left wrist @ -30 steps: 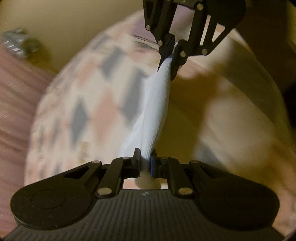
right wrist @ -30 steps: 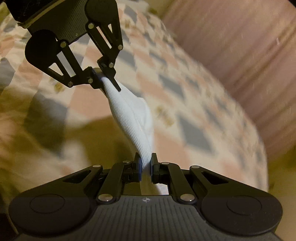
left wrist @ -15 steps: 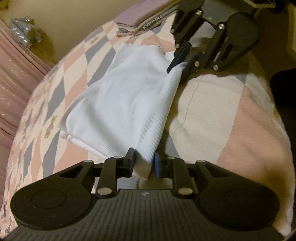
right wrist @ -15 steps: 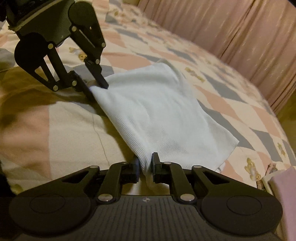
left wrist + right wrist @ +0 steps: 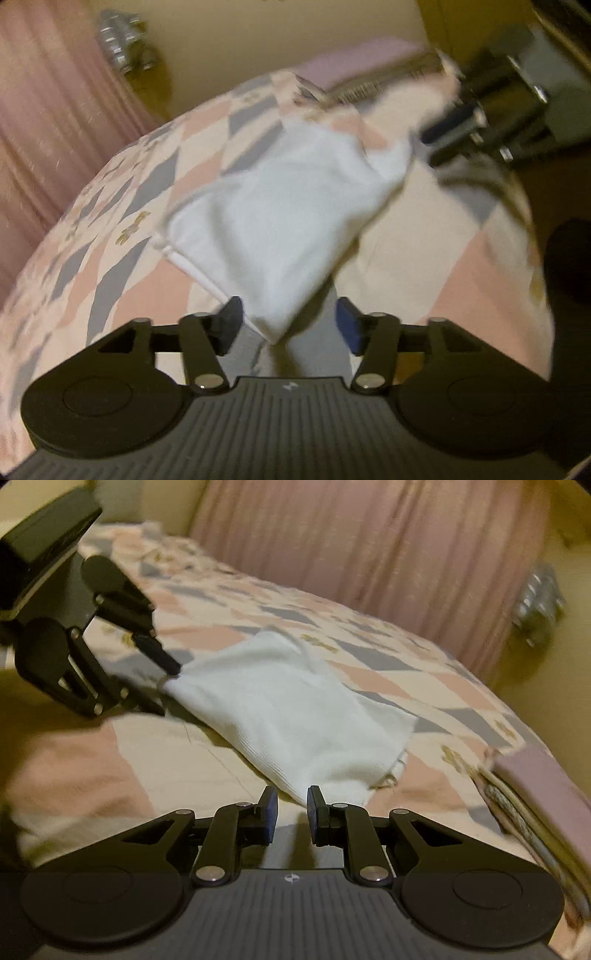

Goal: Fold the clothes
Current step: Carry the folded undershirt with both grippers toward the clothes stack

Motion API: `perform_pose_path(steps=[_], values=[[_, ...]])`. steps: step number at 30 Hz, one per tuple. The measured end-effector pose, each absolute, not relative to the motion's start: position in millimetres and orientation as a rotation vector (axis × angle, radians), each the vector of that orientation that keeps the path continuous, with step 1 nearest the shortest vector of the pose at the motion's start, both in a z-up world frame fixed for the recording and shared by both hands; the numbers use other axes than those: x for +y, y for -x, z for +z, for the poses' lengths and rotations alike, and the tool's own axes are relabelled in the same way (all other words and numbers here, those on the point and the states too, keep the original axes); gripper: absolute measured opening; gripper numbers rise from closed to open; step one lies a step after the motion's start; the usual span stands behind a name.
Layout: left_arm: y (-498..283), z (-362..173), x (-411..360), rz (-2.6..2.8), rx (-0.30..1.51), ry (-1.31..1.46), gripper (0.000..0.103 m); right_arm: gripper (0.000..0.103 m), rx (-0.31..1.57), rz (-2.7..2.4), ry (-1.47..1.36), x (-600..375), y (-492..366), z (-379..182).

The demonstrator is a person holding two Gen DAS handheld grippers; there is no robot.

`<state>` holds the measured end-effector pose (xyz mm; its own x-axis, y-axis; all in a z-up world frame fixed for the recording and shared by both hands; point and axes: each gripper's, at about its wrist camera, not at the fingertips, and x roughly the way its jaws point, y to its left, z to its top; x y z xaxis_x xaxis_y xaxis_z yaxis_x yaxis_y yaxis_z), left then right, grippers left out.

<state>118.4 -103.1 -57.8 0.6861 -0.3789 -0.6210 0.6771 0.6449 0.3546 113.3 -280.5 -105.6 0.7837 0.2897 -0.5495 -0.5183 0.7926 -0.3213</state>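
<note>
The folded white ribbed knit garment [image 5: 288, 716] lies on the patchwork-quilted bed [image 5: 388, 679], near its front edge. It looks light, limp and unbreakable; take it by corners. Left tongs [image 5: 288, 325] are opening around one corner; right tongs [image 5: 290, 814] stand slightly parted, gripping nothing.

My right tool [image 5: 454, 136] is smeared by motion in the left view, so I can't read how its jaws stand there. The shiny bundle [image 5: 123, 46] by the curtain is too blurred to identify. The folded stack [image 5: 535, 797] runs off the picture's edge.
</note>
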Motion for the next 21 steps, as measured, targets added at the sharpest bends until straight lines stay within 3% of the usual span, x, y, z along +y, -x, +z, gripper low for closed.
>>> perform_pose_path(steps=[3,7,11,21], values=[[-122.9,-38.0,-91.9,-0.614,0.521,-0.523,0.057,0.018,0.487,0.399,0.487,-283.7,-98.7,-87.9],[-144.3,-18.7,-80.0,-0.572,0.520,-0.396,0.058,0.032,0.484,0.357,0.419,-297.4,-101.9,-70.4],[-180.9,-12.8,-69.6,-0.550,0.535,-0.256,0.057,0.032,0.505,0.342,0.288,-313.7,-131.9,-60.8],[-275.5,-41.2,-65.4,-0.502,0.662,-0.067,0.029,0.037,0.550,0.354,0.092,-346.9,-221.3,-71.1]])
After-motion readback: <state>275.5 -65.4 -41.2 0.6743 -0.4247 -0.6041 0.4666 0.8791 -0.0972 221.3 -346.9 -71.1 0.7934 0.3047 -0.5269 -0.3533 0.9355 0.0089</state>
